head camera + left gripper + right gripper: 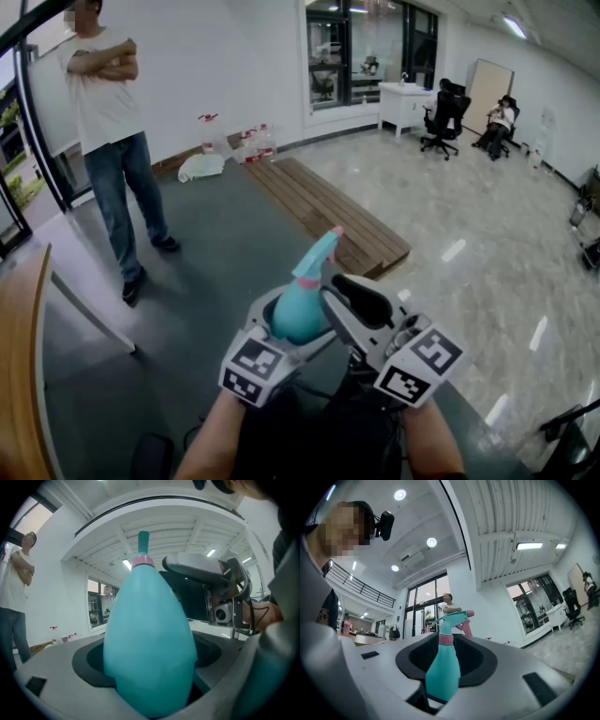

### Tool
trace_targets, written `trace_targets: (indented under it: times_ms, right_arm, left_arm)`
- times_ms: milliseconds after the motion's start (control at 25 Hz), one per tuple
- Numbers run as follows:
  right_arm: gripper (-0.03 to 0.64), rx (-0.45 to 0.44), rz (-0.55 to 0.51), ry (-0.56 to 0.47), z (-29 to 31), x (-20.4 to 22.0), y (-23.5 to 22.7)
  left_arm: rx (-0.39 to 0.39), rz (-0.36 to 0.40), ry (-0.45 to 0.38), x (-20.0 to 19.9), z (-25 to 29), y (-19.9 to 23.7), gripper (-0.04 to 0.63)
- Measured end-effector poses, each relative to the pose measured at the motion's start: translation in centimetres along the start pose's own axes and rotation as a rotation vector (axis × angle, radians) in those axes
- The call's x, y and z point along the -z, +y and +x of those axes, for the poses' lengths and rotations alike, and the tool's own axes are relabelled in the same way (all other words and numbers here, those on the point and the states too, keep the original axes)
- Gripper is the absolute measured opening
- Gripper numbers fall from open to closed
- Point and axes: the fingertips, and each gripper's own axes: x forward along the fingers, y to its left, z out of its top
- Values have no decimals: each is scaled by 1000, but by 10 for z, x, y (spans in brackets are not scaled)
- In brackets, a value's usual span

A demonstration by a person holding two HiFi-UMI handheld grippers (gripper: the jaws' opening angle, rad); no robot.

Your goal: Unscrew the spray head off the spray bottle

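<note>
1. Spray bottle [298,314]: teal body, held in the air in front of the person. It is well off to the right of the wooden desk [19,394], of which only the long edge shows.
2. Left gripper [281,330]: its jaws are clamped on the wide lower body of the bottle. In the left gripper view the teal body fills the gap, seated in the dark recess between them.
3. Bottle attitude: neck tilted up and away from the person, base toward the left gripper.
4. Spray head [317,255]: teal, still seated on the neck above a pink collar [143,562]. The pink nozzle tip [337,231] points away from the person.
5. Right gripper [361,302]: jaws stand wide and grip nothing. One jaw's black inner pad faces up, with its tip just beside the bottle's right flank. In the right gripper view the whole bottle stands ahead, in line with the gap.
6. Both forearms show at the bottom of the head view, close together.
7. Surroundings: a standing person [108,112] with arms crossed stands beyond the desk's far end. A slatted wooden platform [328,211] lies on the floor past the bottle.
</note>
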Motion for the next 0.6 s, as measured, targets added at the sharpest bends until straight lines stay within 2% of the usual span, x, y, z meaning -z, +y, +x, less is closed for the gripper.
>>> trace_targets:
  times_ms: [240,400,480,600]
  right_arm:
    - [181,-19,61,-2,11,2,8]
    - [179,-27,53,16,14,7,10]
    - [149,-37,51,18,15,8,10]
    - [139,-63,66,21,16,7,10]
  left_arm:
    - [-33,75,13,6,0,0,460]
    - [-58,130,15,5,-1,-5,460]
    - [-63,140,17,6,-3,-5,460]
    - [-49,146,27,7,-6,-3,460]
